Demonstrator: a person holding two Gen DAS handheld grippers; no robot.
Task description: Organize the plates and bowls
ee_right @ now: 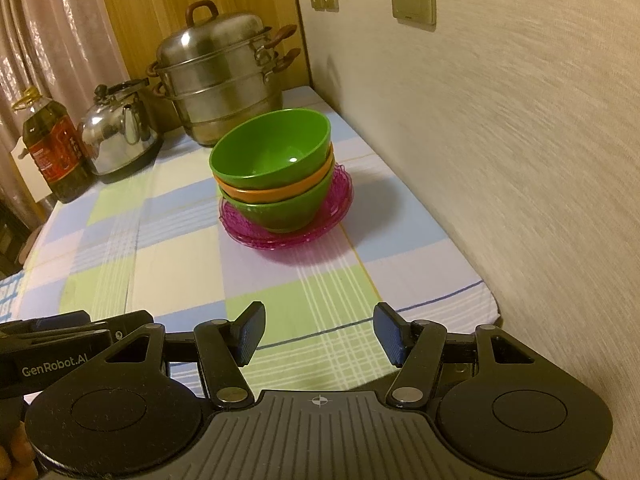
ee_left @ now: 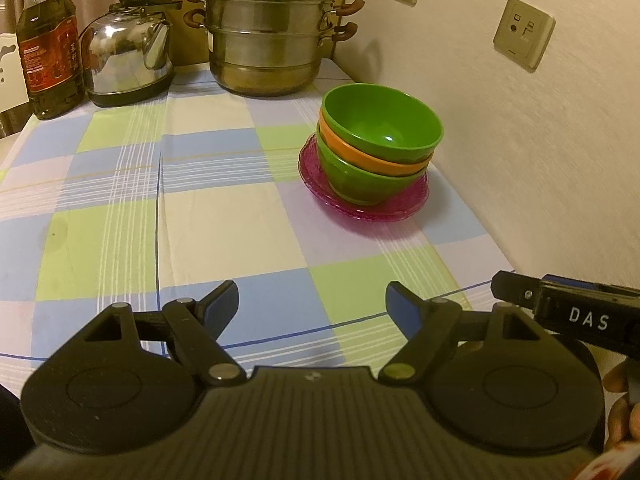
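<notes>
Bowls [ee_left: 380, 140] sit nested three deep, green over orange over green, on the pink plates [ee_left: 362, 204], and that single stack stands on the checked cloth [ee_left: 200, 208] close to the wall. It lies ahead of both your tools and well apart from either set of fingertips.

Your left gripper [ee_left: 312, 306] hangs with its jaws spread wide and nothing between them; from it the stack lies forward and off to the right. Your right gripper [ee_right: 319, 330] stands about half open, also empty; from it the stack lies almost straight ahead, a touch to the left, and looks the nearer of the two.

Judgement: the sorting appears finished, bowls nested and set on the plates. Should any adjustment follow, your right hand has the more direct line. The stack has no long axis to align with; its rim is round, so approach angle matters little. The steamer pot [ee_left: 272, 32] and kettle [ee_left: 128, 48] stand behind, clear of the path.
</notes>
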